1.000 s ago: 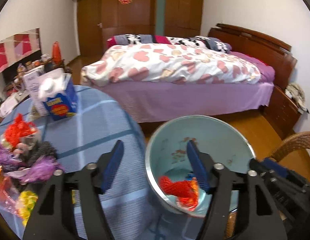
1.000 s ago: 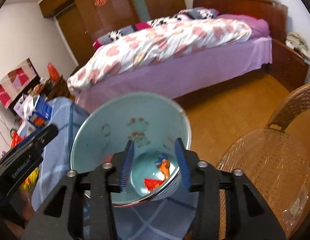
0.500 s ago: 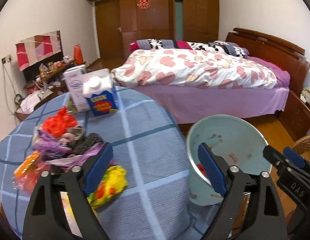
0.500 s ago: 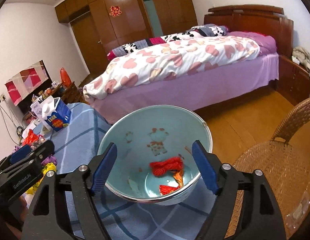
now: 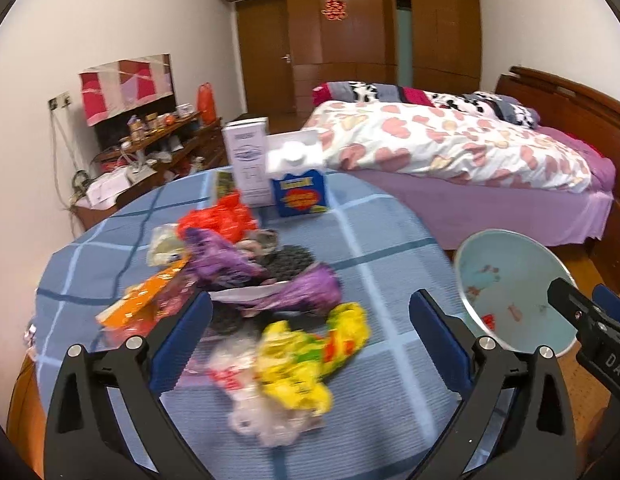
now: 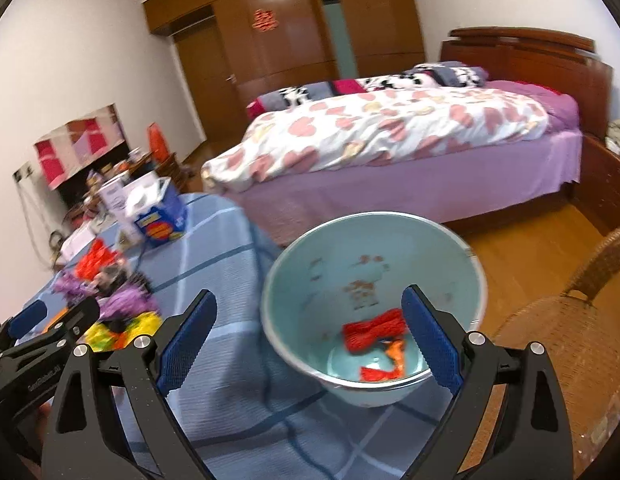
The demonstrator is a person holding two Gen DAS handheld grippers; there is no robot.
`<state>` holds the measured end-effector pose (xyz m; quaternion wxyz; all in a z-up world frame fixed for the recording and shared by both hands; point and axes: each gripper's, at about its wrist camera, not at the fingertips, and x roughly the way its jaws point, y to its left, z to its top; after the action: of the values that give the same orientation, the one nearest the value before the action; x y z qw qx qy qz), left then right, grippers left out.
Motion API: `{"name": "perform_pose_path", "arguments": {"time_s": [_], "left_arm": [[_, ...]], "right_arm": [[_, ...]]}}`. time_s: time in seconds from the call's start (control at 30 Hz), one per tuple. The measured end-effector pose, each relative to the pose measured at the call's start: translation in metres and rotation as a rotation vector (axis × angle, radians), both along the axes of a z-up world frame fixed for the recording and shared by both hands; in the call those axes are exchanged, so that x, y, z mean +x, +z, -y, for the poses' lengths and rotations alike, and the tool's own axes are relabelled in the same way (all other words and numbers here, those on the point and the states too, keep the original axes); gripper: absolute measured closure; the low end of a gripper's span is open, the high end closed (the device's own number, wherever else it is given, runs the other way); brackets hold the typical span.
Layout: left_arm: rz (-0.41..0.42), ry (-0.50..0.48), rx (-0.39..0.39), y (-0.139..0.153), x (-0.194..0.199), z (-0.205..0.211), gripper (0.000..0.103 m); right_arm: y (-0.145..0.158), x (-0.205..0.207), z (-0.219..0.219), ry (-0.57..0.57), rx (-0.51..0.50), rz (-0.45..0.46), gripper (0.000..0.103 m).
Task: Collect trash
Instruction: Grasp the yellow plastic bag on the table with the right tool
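Trash pile (image 5: 245,280) crumpled, multicolored wrappers on table (image 5: 390,240); left gripper (image 5: 310,336), right gripper (image 6: 310,332) jaws spread, empty.

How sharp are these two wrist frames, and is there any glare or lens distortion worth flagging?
Left wrist view: the trash pile on the table is smeared by motion blur, its yellow wrapper worst, while the left gripper stays crisp. Right wrist view: the tablecloth and bucket rim are soft; ceiling light glares on the wardrobe. Both views show fisheye bending and dark corners.
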<state>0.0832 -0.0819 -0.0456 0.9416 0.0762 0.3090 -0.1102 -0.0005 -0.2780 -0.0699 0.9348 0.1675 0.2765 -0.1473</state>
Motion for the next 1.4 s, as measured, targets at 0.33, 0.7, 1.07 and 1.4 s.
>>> {"name": "perform_pose_path", "arguments": {"time_s": [0.33,0.7,1.07,1.4], "left_arm": [[-0.012,0.069,0.013,-0.005,0.001,-0.039,0.006],[-0.047,0.146,-0.004,-0.024,-0.003,-0.119,0.006],[-0.073,0.239,-0.013,-0.035,0.001,-0.17,0.007],[-0.07,0.217,0.02,-0.036,0.002,-0.156,0.007]], "right_arm": [[-0.001,0.014,-0.033,0.07,0.003,-0.011,0.011],[-0.005,0.036,-0.078,0.22,0.001,-0.036,0.013],[-0.017,0.064,-0.127,0.393,0.11,-0.107,0.022],[-0.04,0.091,-0.151,0.489,0.176,-0.198,0.059]]}}
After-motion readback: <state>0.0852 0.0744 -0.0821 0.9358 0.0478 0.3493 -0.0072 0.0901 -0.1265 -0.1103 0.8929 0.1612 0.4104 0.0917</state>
